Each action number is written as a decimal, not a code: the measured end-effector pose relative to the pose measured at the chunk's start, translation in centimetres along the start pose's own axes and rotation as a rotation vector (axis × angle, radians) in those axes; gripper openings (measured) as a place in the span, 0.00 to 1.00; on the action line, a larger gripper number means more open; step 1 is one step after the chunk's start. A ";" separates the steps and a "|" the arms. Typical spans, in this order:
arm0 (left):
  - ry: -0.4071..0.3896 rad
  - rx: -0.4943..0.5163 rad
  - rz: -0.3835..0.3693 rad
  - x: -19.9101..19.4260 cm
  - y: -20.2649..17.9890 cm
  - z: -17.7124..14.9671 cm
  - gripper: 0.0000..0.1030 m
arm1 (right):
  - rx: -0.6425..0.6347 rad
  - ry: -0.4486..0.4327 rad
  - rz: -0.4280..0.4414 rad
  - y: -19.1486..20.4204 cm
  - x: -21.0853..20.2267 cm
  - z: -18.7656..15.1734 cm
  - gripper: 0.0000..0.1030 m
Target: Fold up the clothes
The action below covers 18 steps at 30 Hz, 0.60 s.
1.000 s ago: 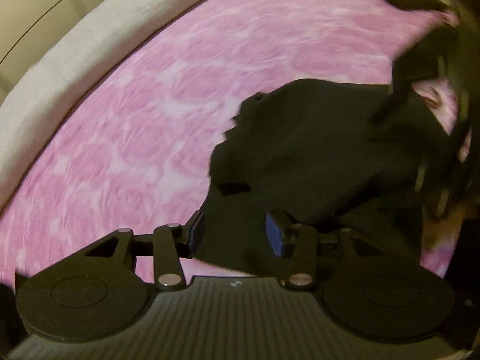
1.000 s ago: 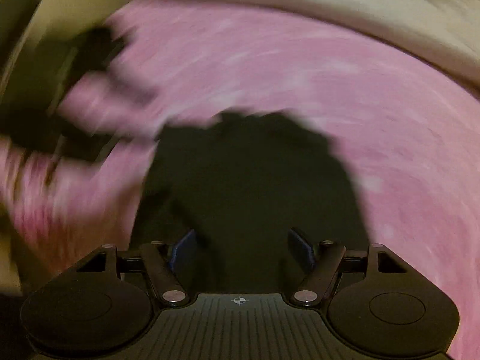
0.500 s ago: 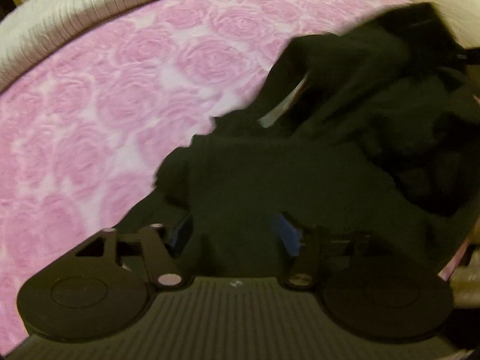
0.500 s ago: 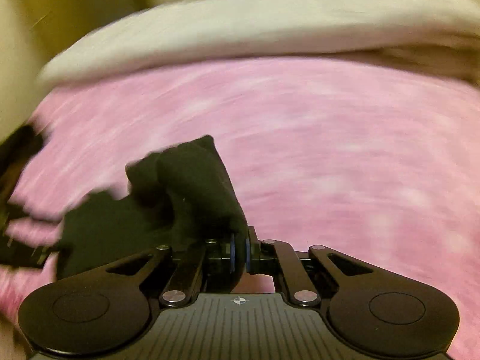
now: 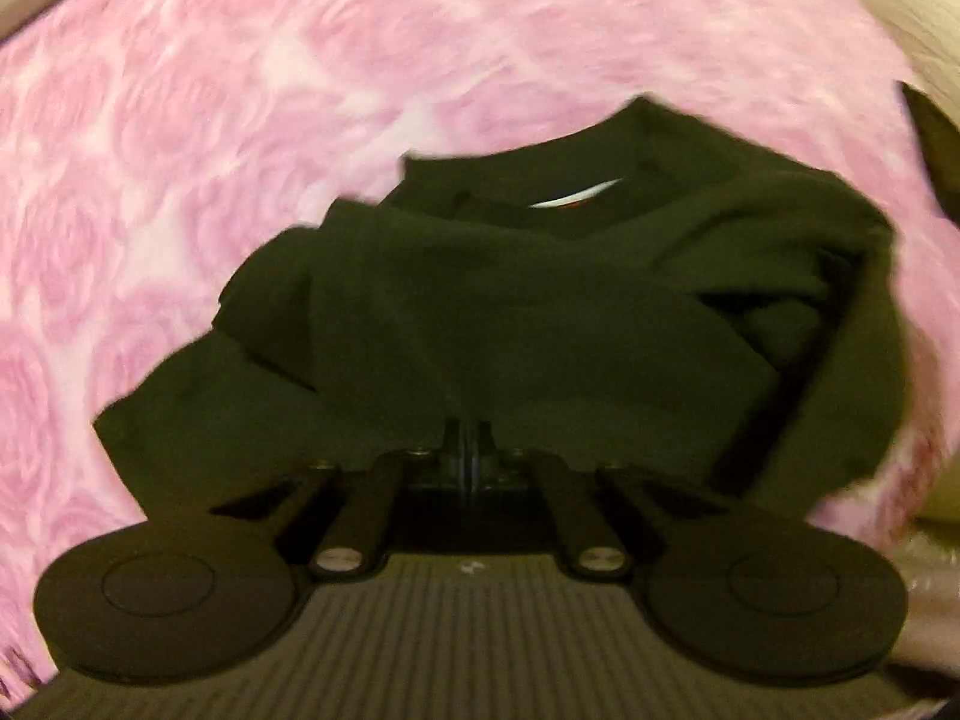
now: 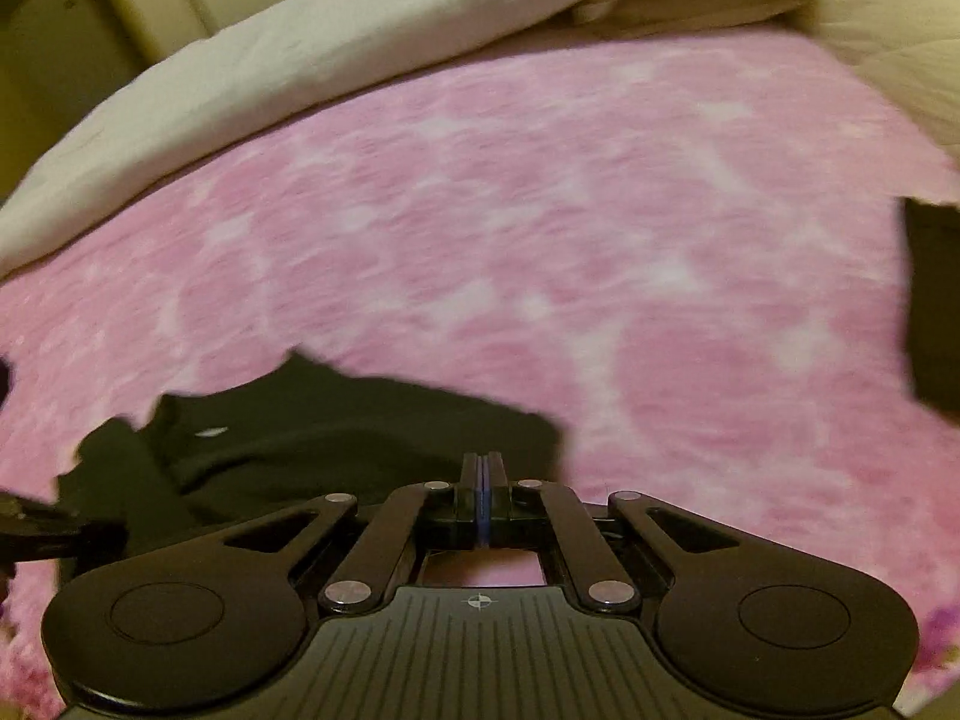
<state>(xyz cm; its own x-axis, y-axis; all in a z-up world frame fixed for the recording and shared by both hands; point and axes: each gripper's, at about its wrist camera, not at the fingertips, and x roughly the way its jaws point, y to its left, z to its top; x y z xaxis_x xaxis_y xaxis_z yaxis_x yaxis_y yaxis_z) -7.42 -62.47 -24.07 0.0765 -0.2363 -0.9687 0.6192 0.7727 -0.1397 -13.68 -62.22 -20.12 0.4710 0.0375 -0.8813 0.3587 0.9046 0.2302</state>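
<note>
One dark garment (image 5: 528, 312) is what this fold is about, and it lies bunched on the pink rose-patterned bedspread (image 5: 240, 120), filling the near middle of the left wrist view, its neckline at the far side with a pale label (image 5: 576, 195) peeping out. Going by the lumps and the overlapping layers on its right side, I judge the folding barely begun: nothing is squared off, no clean edge shows, and spreading it flat looks like the job in hand. At the near edge the left gripper (image 5: 468, 462) has its fingers pressed together right at the cloth's hem, and it looks to be pinching the fabric, though blur and dark-on-dark make the bite itself hard to read. Over to the right wrist view: the same garment sits low at the left, and the right gripper (image 6: 482, 498) is pressed tight too, its blue pads (image 6: 482, 510) meeting with the cloth's edge just behind them; whether any fabric is caught there I cannot tell. Far behind, one white duvet (image 6: 300, 60) is heaped along the far edge of the bed. At the far right, one more dark piece (image 6: 933, 300) lies well apart, cut off by the frame. Count: two grippers, one garment in play, one dark piece aside.
</note>
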 end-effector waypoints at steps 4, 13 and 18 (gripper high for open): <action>-0.029 0.057 -0.073 -4.9 -0.1 -3.1 0.00 | -0.028 0.039 0.014 2.6 2.9 0.3 0.38; 0.097 0.133 -0.383 -9.1 0.3 -10.5 0.05 | -0.167 0.091 0.159 9.1 6.5 0.5 0.47; -0.061 0.059 -0.217 -9.8 7.5 -10.8 0.18 | -0.240 0.076 0.087 9.7 8.8 1.3 0.51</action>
<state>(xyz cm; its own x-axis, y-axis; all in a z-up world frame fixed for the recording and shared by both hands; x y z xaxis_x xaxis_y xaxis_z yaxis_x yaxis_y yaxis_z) -11.92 -48.03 -17.88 -0.0180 -0.4297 -0.9028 0.6711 0.6641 -0.3295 -5.03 -53.68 -25.09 0.4264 0.1437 -0.8931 0.1137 0.9710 0.2105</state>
